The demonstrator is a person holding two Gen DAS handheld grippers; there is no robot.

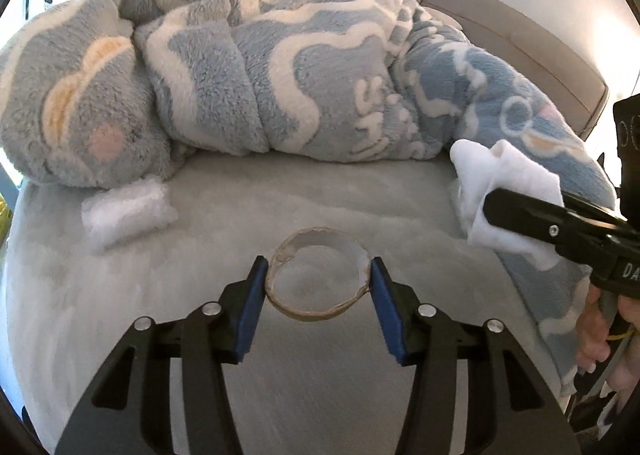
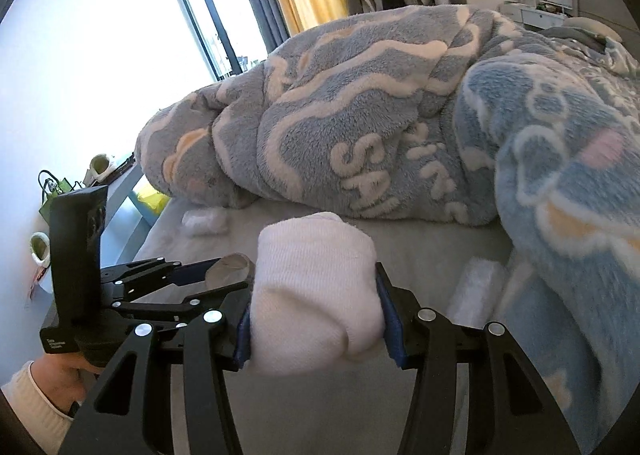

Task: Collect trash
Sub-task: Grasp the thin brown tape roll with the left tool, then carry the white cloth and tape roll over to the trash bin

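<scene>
While a cardboard ring [image 1: 318,275] is held between its 2 blue pads, the left gripper [image 1: 318,287] is seen poised over the grey bed sheet [image 1: 280,195]; both pads are pressed against the ring's outer rim, and the sheet is visible through the ring's open middle. Whether the ring is lifted off the sheet cannot be told. In the right wrist view the same ring [image 2: 230,267] is seen edge-on in the left gripper [image 2: 224,275], left of the white wad.

The right gripper [image 2: 316,319] is closed on a white crumpled wad of tissue or cloth [image 2: 316,287], which bulges out between and above the 2 pads. From the left wrist view this wad [image 1: 500,191] is seen to the right of the ring, clamped at the tip of the right gripper [image 1: 492,207].

A small crinkled white wrapper [image 1: 128,209] is lying on the sheet to the left of the ring, just beside the edge of the blue-and-cream fleece blanket [image 1: 260,75]. The blanket is heaped beyond the ring and down its right side.
</scene>
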